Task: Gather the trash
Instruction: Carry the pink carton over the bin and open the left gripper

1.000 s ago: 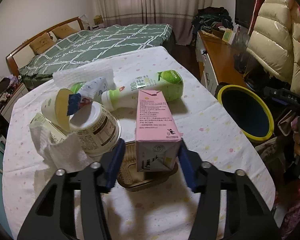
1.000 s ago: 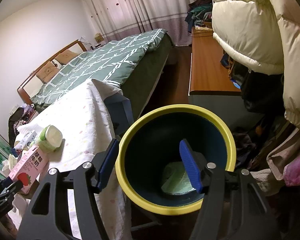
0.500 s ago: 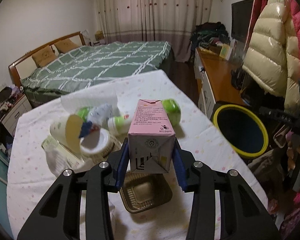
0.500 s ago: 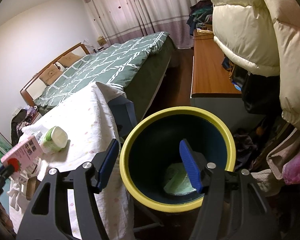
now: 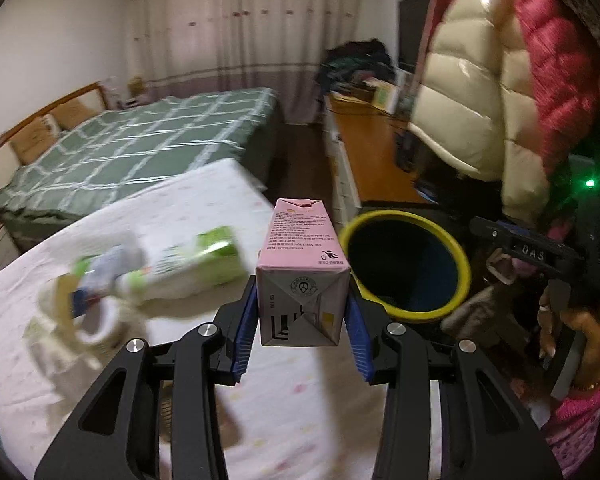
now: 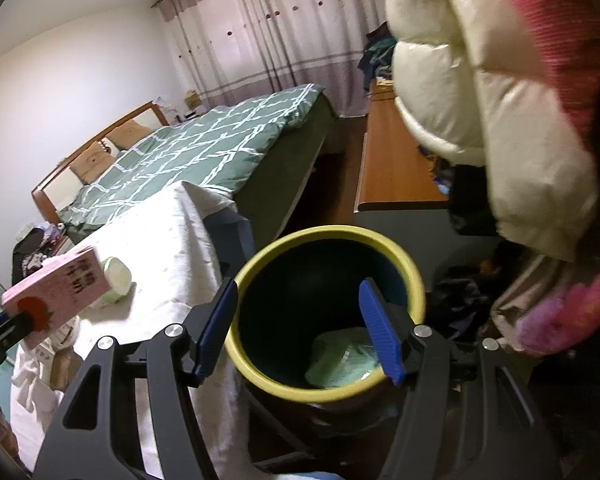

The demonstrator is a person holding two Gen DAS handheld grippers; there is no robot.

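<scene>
Bin mouth: we see the yellow-rimmed bin [image 5: 404,264] open at 2 o'clock.
Inside: green wrapper [image 6: 346,358] on its floor.
Obstacles: puffy coat [image 5: 472,96] overhangs at 1 o'clock; bottle [image 5: 196,264] at 10 o'clock.

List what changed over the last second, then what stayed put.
The left gripper closed its jaws on the pink milk carton, lifted it off the brown tray and carried it toward the yellow-rimmed dark bin. The right gripper stays open over the bin; the green-capped white bottle stays lying on the table.
</scene>
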